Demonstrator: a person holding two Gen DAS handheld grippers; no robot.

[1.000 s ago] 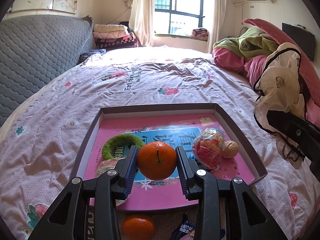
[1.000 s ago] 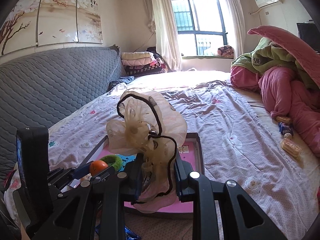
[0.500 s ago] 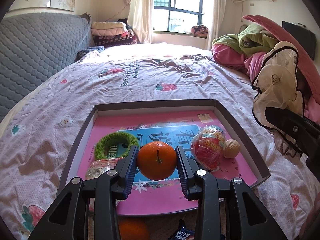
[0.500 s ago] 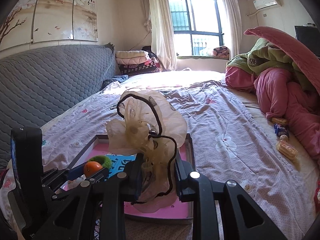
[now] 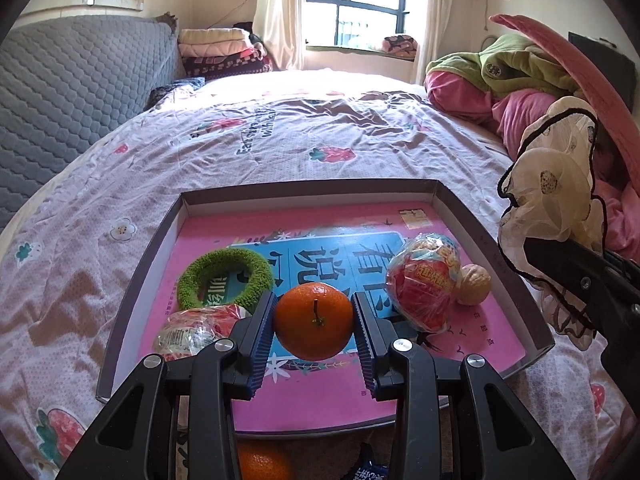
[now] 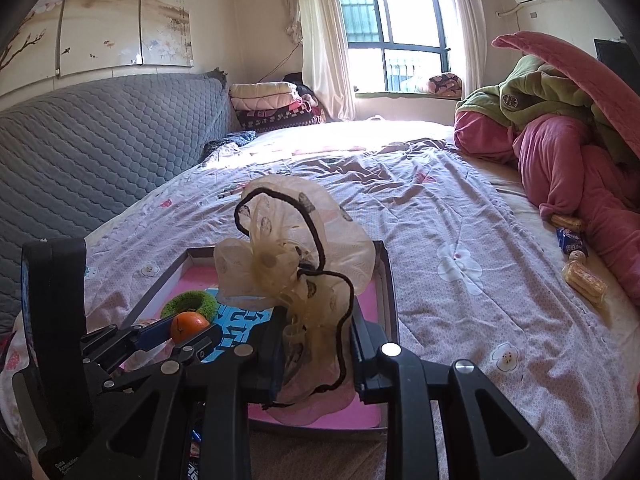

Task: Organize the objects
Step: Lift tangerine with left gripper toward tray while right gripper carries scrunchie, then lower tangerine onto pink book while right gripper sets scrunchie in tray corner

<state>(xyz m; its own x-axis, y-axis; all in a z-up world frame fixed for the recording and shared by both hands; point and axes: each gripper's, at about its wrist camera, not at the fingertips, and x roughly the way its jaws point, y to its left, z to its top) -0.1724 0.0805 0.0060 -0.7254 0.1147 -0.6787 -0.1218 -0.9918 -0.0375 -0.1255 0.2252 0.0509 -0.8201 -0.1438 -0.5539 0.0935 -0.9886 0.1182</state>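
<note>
My left gripper (image 5: 314,326) is shut on an orange mandarin (image 5: 313,322) and holds it just above the near part of a shallow pink-bottomed box (image 5: 308,188) on the bed. Inside the box lie a green hair scrunchie (image 5: 224,276), a red wrapped snack (image 5: 426,282), a walnut (image 5: 474,284) and another wrapped pack (image 5: 192,330). My right gripper (image 6: 316,354) is shut on a cream gauze hair bow with black trim (image 6: 292,256), over the box's near right side (image 6: 386,280). The bow also shows in the left wrist view (image 5: 548,196).
A second mandarin (image 5: 262,462) and a blue wrapper (image 5: 366,470) lie on the bed in front of the box. Snack packs (image 6: 582,276) lie at the right by a heap of pink and green quilts (image 6: 560,128). A grey padded headboard (image 6: 100,136) runs along the left.
Both grippers have drifted slightly down and toward the box, so the box appears larger and nearer. Each grip is unchanged.
</note>
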